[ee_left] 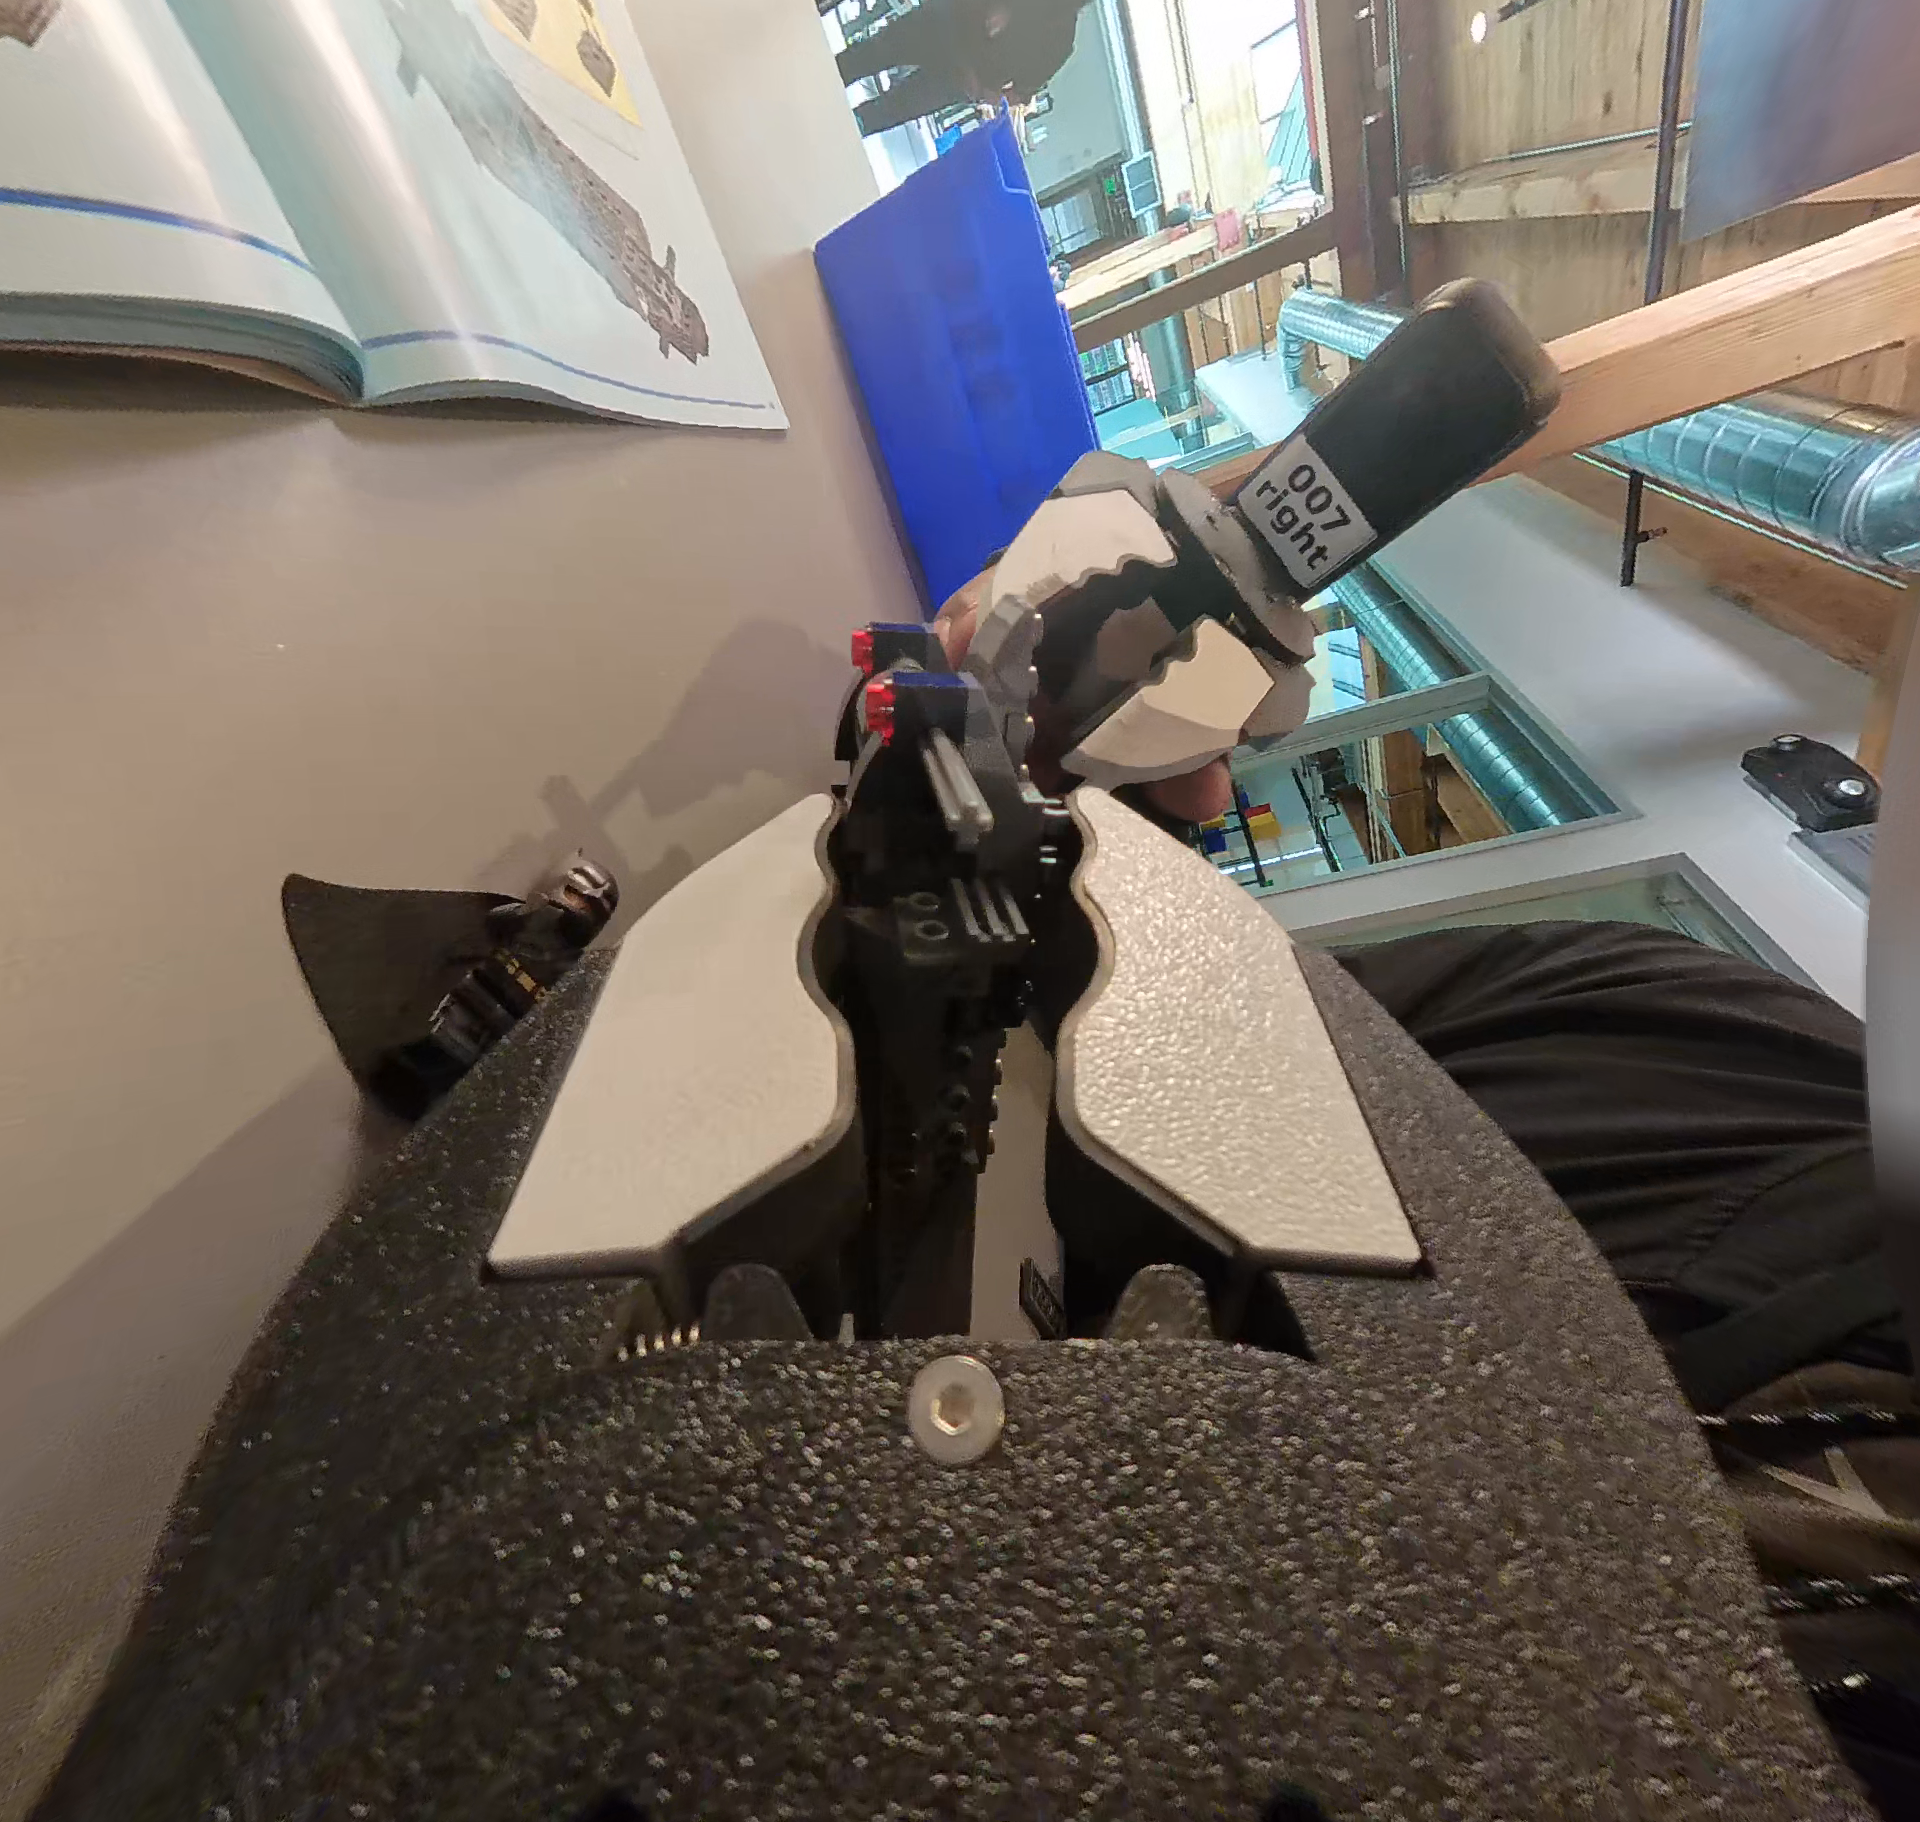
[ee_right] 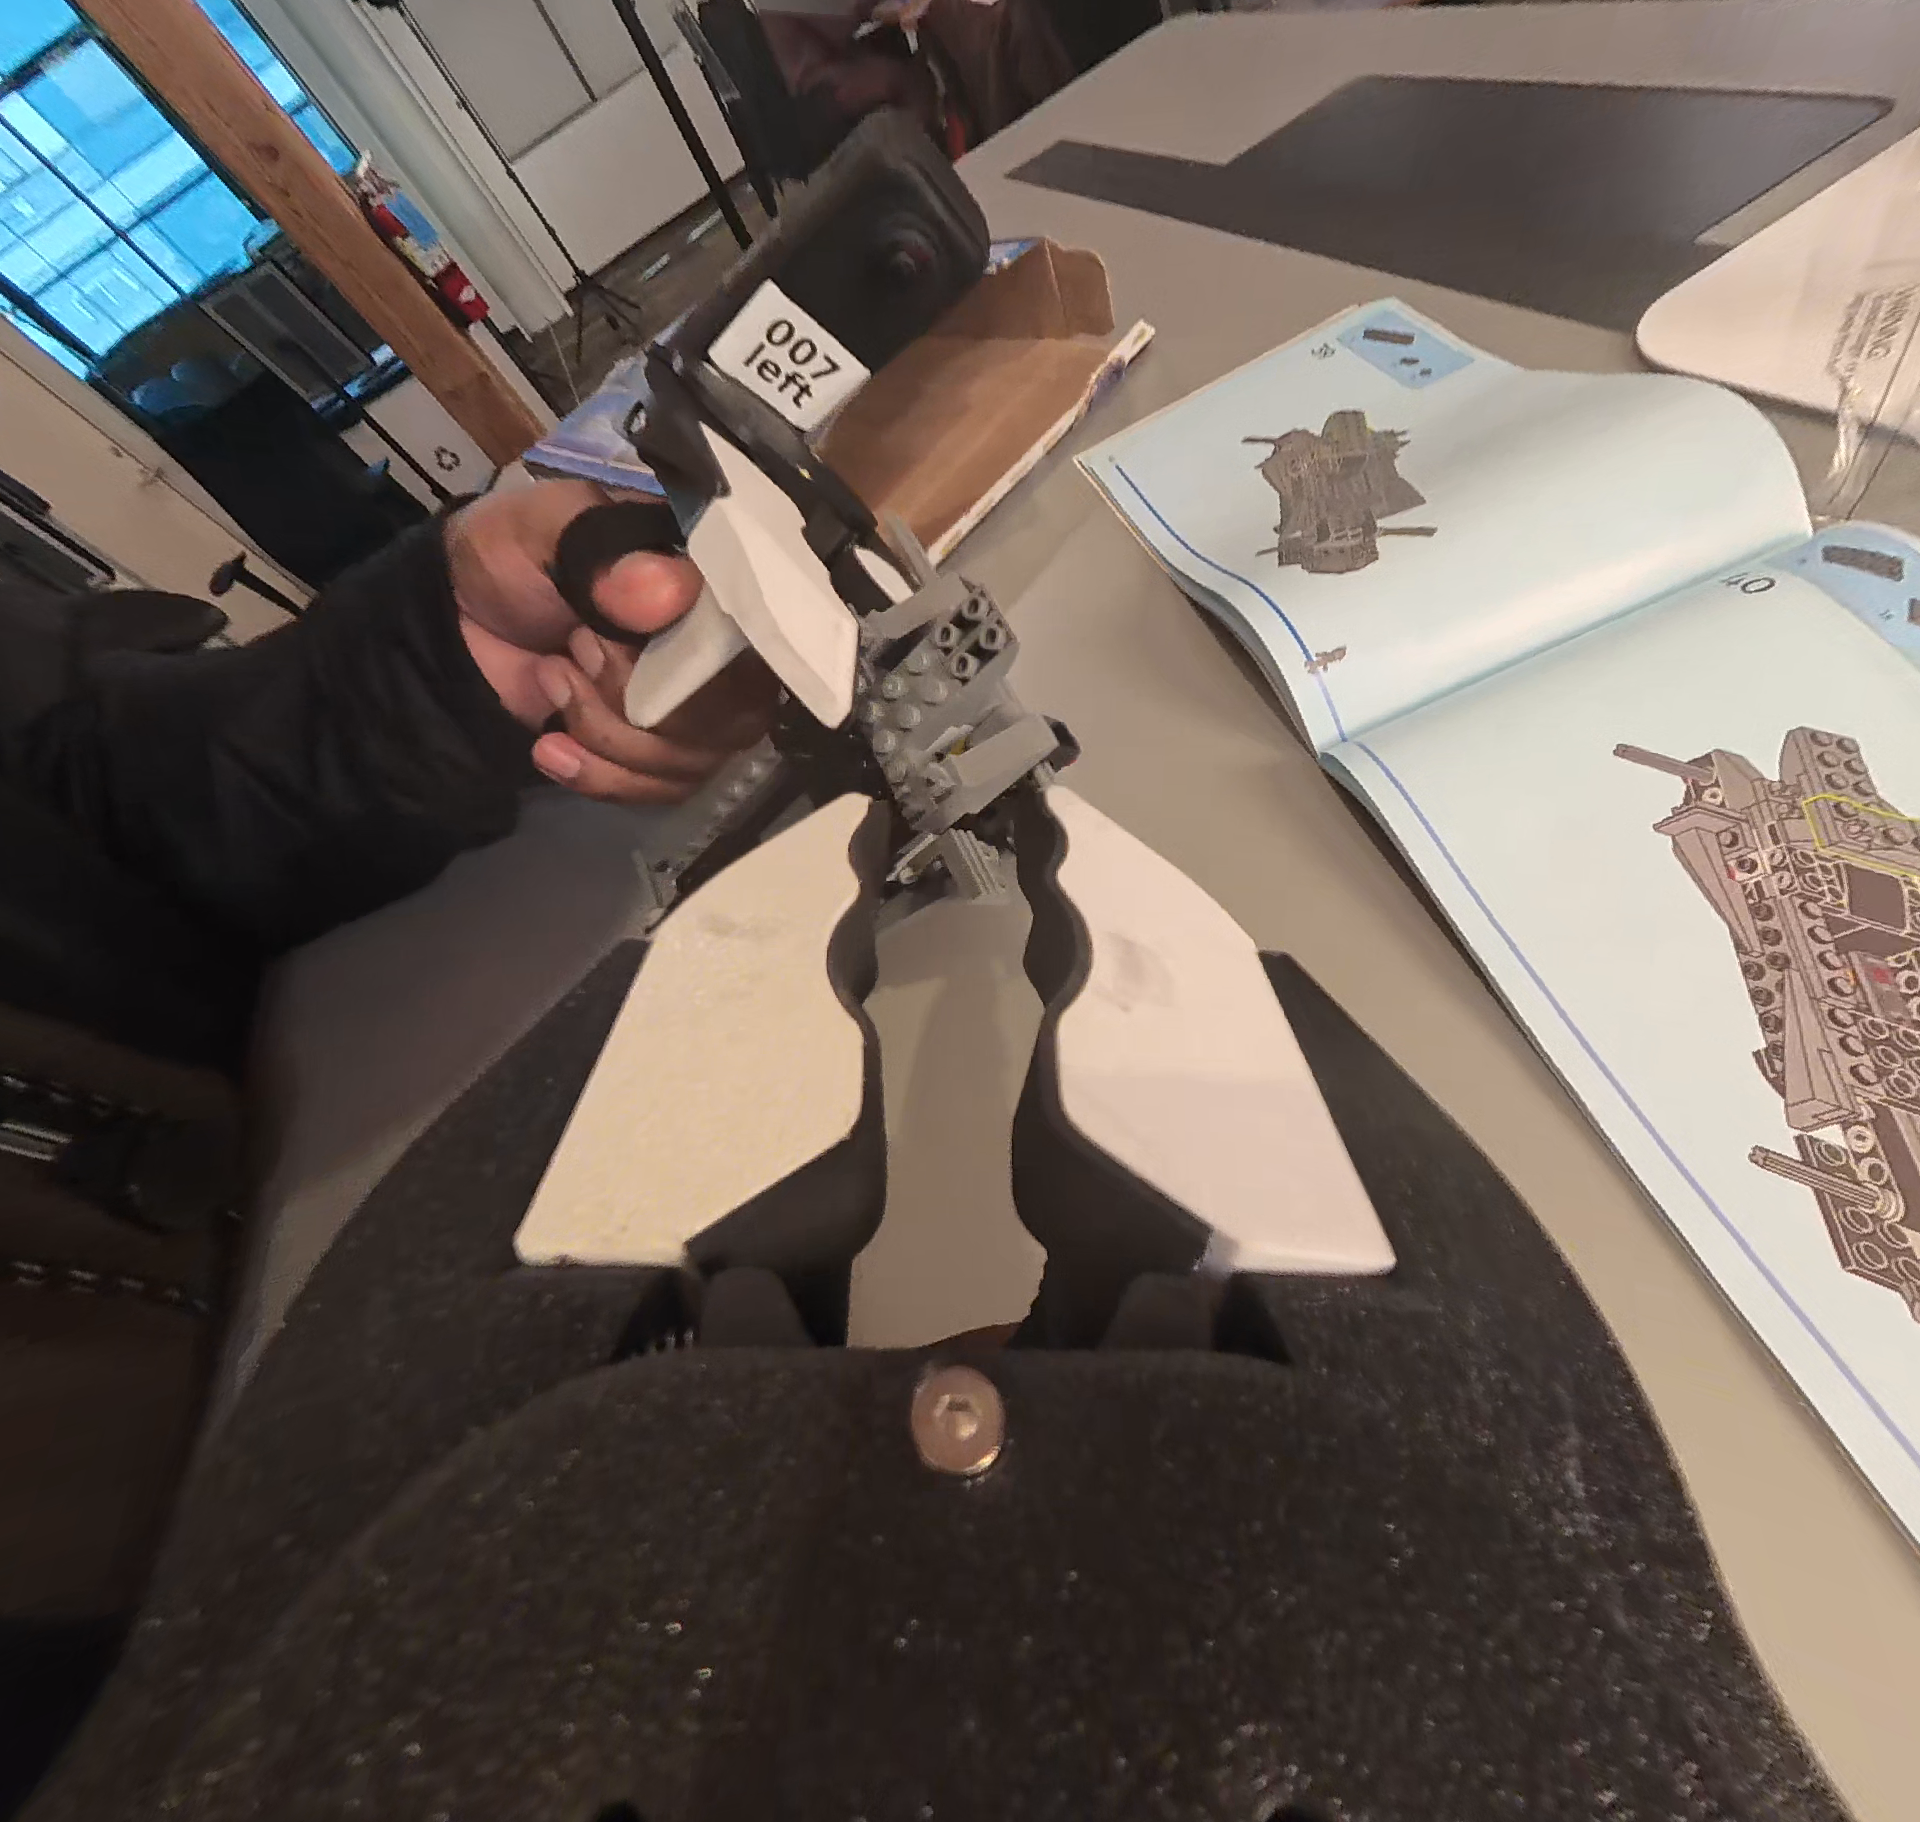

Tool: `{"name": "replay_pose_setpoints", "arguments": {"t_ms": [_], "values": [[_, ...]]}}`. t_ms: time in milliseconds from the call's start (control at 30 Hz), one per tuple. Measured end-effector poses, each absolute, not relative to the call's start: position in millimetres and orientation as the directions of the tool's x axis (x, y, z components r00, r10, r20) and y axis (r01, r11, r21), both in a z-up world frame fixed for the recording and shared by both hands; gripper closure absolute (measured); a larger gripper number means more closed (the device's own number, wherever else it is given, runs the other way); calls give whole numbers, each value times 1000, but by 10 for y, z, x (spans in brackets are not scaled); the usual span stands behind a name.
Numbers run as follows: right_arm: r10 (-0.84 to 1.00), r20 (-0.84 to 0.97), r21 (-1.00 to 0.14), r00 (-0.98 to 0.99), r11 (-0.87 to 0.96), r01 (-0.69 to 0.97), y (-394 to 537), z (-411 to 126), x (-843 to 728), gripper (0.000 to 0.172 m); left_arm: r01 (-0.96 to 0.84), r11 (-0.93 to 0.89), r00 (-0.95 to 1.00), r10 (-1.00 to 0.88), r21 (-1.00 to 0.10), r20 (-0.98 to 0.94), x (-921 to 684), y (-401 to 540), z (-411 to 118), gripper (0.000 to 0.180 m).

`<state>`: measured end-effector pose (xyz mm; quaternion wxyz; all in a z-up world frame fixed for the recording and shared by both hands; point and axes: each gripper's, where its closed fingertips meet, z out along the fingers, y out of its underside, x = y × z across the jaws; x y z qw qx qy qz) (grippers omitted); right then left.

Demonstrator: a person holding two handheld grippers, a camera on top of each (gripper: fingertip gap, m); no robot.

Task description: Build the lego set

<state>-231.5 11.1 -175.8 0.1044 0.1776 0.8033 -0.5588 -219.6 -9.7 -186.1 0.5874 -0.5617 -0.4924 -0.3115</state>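
The left gripper (ee_left: 951, 837) has its jaws pinching the dark grey brick model (ee_left: 935, 899), held in the air above the surface (ee_left: 312, 629), with a small caped figure (ee_left: 499, 962) lying just to its left. The right gripper (ee_right: 951, 837) is at the model's (ee_right: 935, 733) other end, its jaws partly spread around a grey sub-part; I cannot tell if they press on it. I think a pull or twist here could snap bricks off, or the model could slip.
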Motion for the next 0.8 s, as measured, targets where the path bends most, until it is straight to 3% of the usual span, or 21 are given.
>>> {"name": "replay_pose_setpoints", "arguments": {"t_ms": [267,467,667,800], "values": [[221,-201,-878,-954,392,276,71,-1817,-2338,144,932,146,308,168,-332,936,-2148,-4,-1889,142],[192,-325,-869,-926,326,372,95,-1685,-2322,138,932,128,325,126,-340,937,-2110,46,-1855,143],[257,-414,-815,-874,323,481,235,-1655,-2386,126,913,303,286,-3,-271,958,-2304,-135,-1717,143],[174,-598,-725,-782,298,621,76,-1638,-2178,119,889,404,292,-141,-214,946,-2327,-212,-1482,144]]}}
